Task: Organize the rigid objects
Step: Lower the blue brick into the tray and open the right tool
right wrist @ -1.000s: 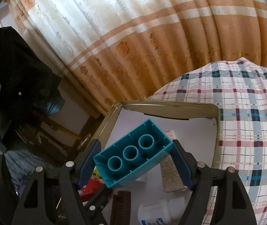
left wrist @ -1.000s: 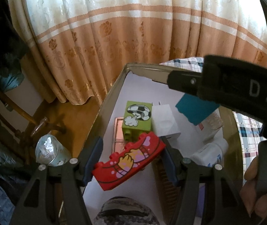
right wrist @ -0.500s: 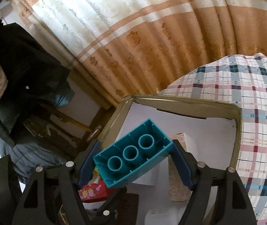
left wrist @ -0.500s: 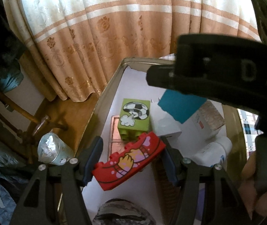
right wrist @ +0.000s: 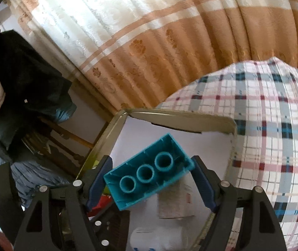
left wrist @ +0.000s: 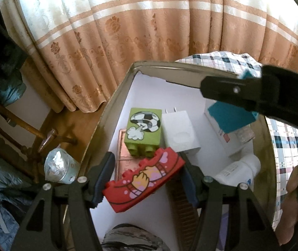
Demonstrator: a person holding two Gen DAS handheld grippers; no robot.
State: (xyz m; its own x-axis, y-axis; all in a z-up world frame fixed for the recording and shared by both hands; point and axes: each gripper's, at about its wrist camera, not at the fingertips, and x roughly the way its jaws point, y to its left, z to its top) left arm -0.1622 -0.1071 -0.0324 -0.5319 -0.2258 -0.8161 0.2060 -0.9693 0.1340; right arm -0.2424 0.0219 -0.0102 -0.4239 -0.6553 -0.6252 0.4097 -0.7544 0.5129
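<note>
I see a red plastic toy brick (left wrist: 144, 181) printed with a yellow hand and pink spots. At the tin's left edge a lime-green cube block (left wrist: 143, 132) carries a black-and-white football. Beside it sits a plain white charger plug (left wrist: 179, 135). The teal hollow brick (right wrist: 149, 174) is one flat colour. The curtain (left wrist: 138, 31) runs cream over tan with floral bands; the cloth (right wrist: 274, 125) is plaid in white, pink and blue.

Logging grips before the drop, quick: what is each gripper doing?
Left gripper: closed on the red brick.
Right gripper: closed on the teal brick.
</note>
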